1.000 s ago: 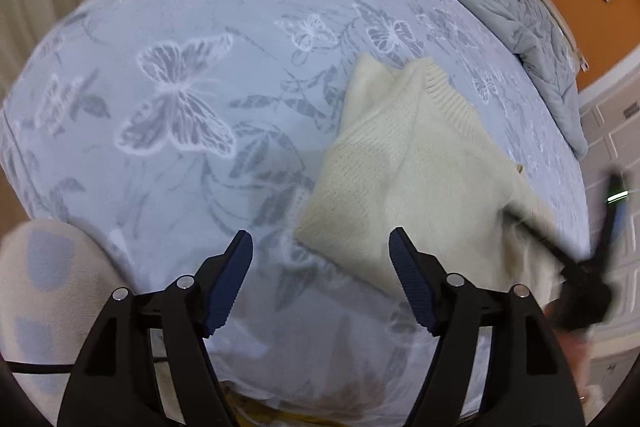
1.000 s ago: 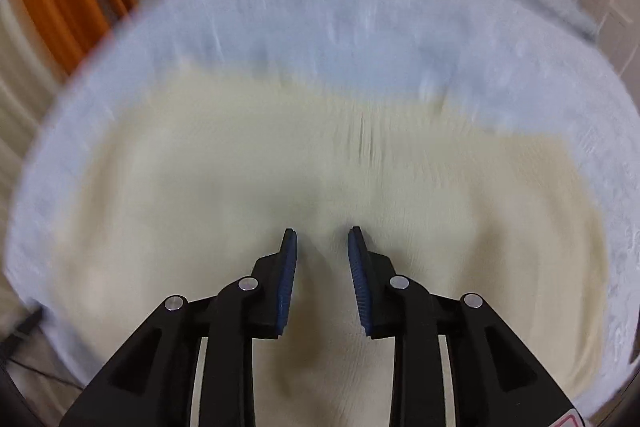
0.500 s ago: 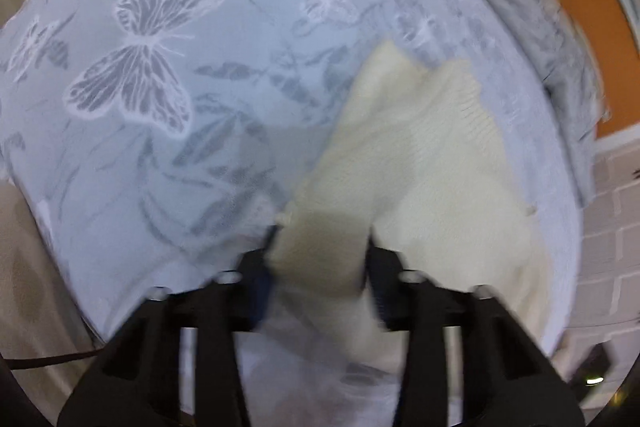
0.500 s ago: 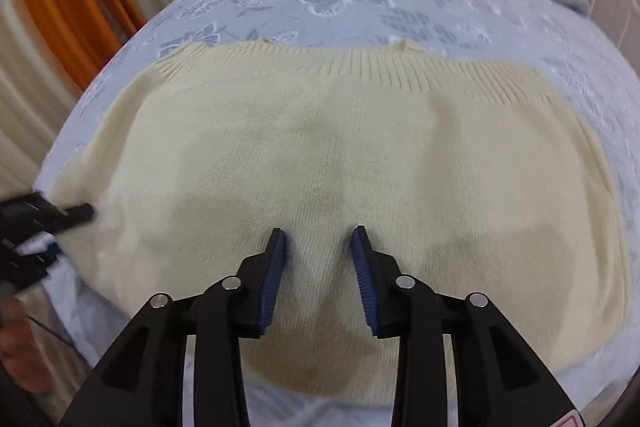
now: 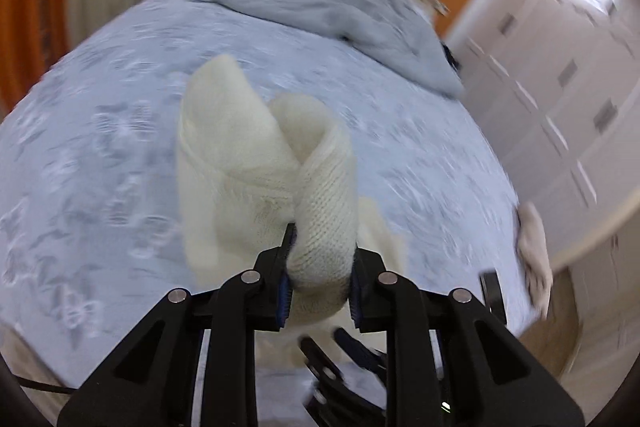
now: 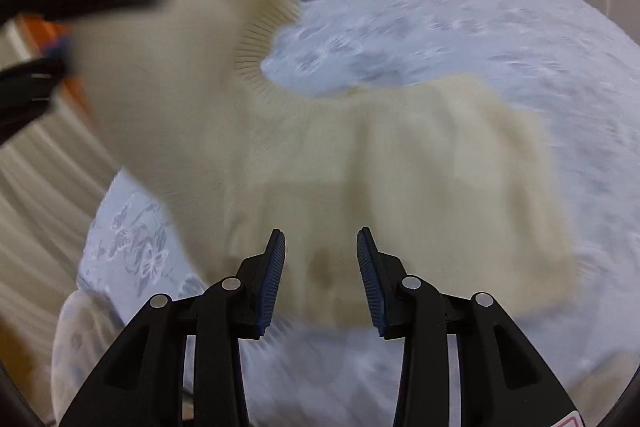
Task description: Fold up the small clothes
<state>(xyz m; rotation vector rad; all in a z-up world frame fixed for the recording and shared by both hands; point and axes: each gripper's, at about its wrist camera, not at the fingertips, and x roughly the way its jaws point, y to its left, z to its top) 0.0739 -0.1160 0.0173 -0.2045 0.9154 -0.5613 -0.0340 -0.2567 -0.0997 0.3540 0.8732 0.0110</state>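
Moved since earlier: left gripper (image 5: 318, 279) now has a corner of the cream sweater (image 6: 360, 163) between its pads and that corner is off the bed; half a second back the garment lay flat.
Left gripper: jaws closing, clamped on a bunched fold of knit (image 5: 324, 239), which stands up toward 12 o'clock in its own view.
Right gripper: (image 6: 321, 277) jaws opening and apart, nothing pinched; the sweater's near hem lies beyond the tips.
Sweater count: one, cream, ribbed hem; its left part is raised toward 10 o'clock in the right view, the rest lies on the bedspread.
Bedspread: (image 6: 460, 27) one, pale blue with butterfly print.
Duvet: (image 5: 328, 3) one, grey, crumpled at 12 o'clock by the headboard.
Second garment: (image 5: 534, 251) one pale bundle at the bed's edge, 3 o'clock in the left view; blurred.
Wardrobe: (image 5: 568, 75) white doors at 2 o'clock.
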